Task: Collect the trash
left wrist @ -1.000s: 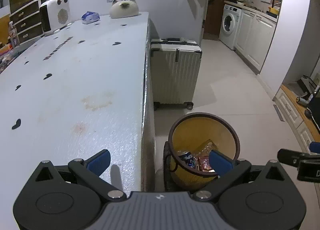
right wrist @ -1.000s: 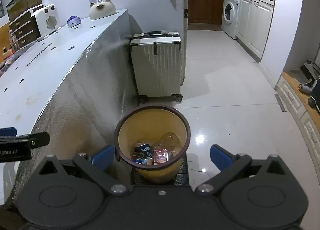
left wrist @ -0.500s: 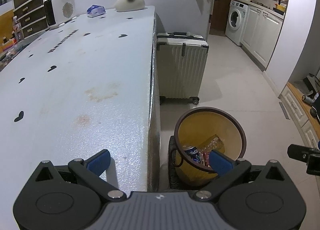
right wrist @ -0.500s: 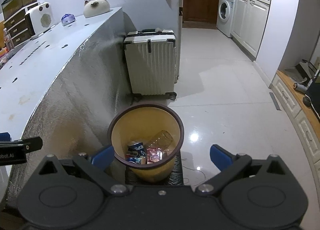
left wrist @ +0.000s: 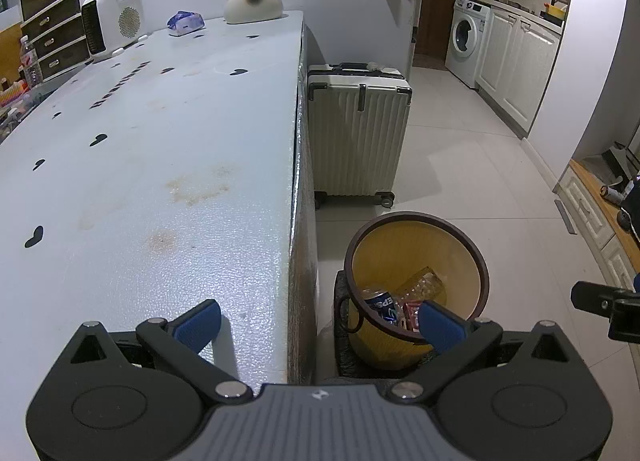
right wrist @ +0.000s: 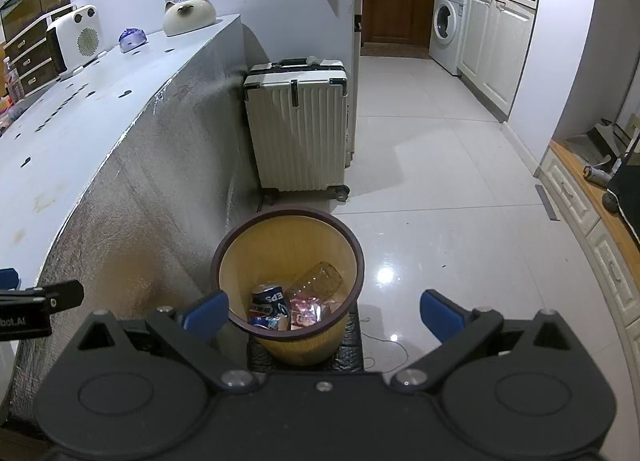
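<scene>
A yellow waste bin with a dark rim (right wrist: 356,261) stands on the floor beside the table, also in the left wrist view (left wrist: 478,261). Inside lie a blue Pepsi can (right wrist: 268,303), a clear plastic bottle (right wrist: 320,281) and a pink wrapper (right wrist: 305,309); the can (left wrist: 380,301) and bottle (left wrist: 424,285) show in the left wrist view too. My left gripper (left wrist: 320,325) is open and empty, straddling the table's edge above the bin. My right gripper (right wrist: 324,311) is open and empty above the bin.
A pale blue table (left wrist: 160,165) carries a white heater (left wrist: 114,21), a blue packet (left wrist: 185,22) and a cat-shaped ornament (left wrist: 253,5) at its far end. A white suitcase (right wrist: 298,129) stands behind the bin. A washing machine (right wrist: 448,27) and cabinets are far right.
Both grippers have shifted slightly, so the bin sits a little further left and lower in both views. Both stay open and empty.
</scene>
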The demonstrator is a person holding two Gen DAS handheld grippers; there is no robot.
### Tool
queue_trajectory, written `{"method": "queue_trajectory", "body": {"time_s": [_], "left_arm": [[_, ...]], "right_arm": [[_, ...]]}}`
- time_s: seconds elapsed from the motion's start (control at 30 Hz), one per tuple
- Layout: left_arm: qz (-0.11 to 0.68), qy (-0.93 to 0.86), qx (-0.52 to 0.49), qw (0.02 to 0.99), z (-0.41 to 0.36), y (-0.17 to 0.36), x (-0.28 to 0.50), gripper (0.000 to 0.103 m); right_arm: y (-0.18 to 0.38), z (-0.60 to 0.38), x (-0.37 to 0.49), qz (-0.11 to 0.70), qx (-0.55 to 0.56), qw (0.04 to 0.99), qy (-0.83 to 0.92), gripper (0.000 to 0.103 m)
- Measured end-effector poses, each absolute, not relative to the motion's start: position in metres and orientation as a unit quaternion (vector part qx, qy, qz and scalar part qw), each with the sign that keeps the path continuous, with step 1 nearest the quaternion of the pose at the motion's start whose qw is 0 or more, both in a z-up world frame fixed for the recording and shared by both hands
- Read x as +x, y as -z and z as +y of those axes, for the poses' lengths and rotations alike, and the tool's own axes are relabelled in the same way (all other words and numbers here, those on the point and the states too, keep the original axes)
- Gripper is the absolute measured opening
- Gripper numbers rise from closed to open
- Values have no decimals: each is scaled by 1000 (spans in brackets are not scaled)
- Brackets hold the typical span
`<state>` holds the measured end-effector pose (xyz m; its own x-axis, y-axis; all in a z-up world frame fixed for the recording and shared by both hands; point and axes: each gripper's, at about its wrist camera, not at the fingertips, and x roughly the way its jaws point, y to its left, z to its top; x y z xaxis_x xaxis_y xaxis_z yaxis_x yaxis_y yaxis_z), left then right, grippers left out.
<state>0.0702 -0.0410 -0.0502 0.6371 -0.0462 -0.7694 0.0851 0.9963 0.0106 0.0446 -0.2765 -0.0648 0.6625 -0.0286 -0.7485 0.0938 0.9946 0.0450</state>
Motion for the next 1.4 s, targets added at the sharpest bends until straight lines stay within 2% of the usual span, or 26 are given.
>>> {"method": "queue_trajectory", "body": {"time_s": [1.4], "left_arm": [[424, 40, 17, 904, -42, 50, 68, 103]], "right_arm": [[64, -276, 45, 411, 40, 910, 33, 103]]}}
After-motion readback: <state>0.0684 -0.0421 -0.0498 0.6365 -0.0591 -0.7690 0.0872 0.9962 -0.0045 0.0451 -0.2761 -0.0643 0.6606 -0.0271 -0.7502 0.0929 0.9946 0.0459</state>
